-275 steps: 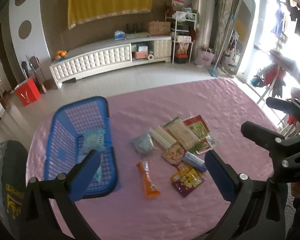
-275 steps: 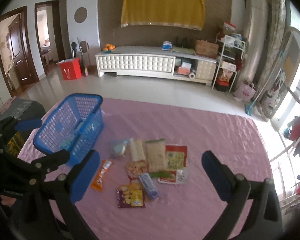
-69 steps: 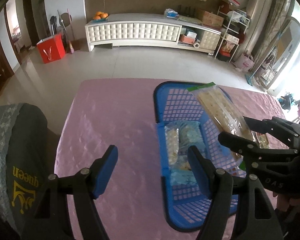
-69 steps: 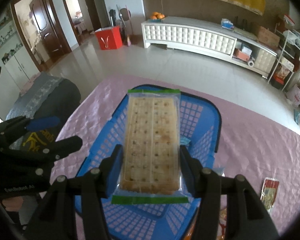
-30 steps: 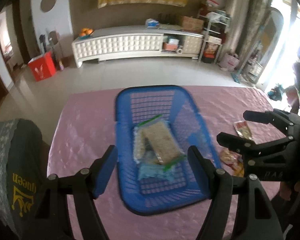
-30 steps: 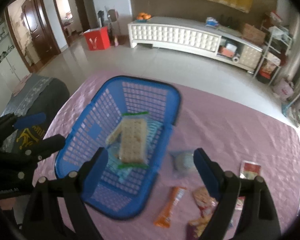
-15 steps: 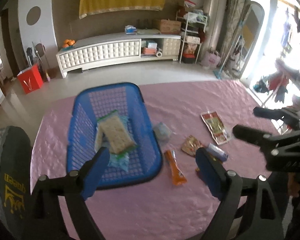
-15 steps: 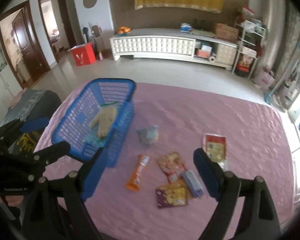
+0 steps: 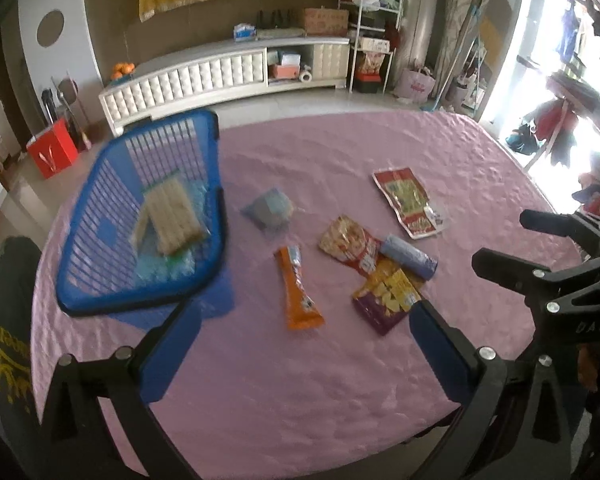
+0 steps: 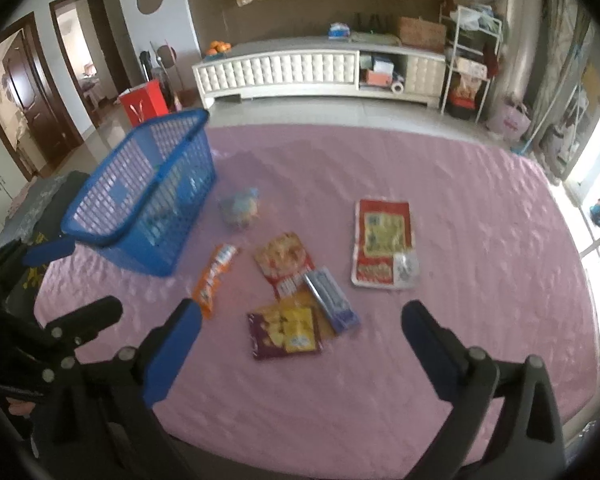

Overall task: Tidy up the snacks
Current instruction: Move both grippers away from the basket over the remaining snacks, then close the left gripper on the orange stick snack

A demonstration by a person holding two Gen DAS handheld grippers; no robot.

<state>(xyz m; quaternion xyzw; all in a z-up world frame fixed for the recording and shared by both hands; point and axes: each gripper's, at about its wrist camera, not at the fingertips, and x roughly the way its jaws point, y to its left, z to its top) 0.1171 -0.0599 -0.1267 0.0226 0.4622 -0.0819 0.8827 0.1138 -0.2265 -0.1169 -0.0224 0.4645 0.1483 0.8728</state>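
A blue basket (image 9: 220,216) stands at the left of the pink tablecloth (image 9: 300,400), with a cracker pack (image 9: 172,212) lying inside on other packets. Loose snacks lie to its right: a blue-grey pouch (image 9: 270,208), an orange bar (image 9: 298,288), a red-and-yellow bag (image 9: 350,244), a lilac packet (image 9: 410,256), a purple-and-yellow bag (image 9: 386,296) and a flat red pack (image 9: 406,200). My left gripper (image 9: 304,316) hovers before the orange bar, jaws opening, nothing between them. My right gripper (image 10: 300,312) hangs over the purple-and-yellow bag (image 10: 286,332), jaws also opening and empty.
A dark chair back (image 9: 8,340) with yellow lettering stands against the table's left side. The table's near edge runs just under both grippers. Beyond the table are tiled floor, a white cabinet (image 9: 220,76) and a red bag (image 9: 52,152).
Both grippers have swung right, away from above the basket and over the loose snacks. Their jaws stand wider. The cracker pack the right gripper held earlier now lies in the basket.
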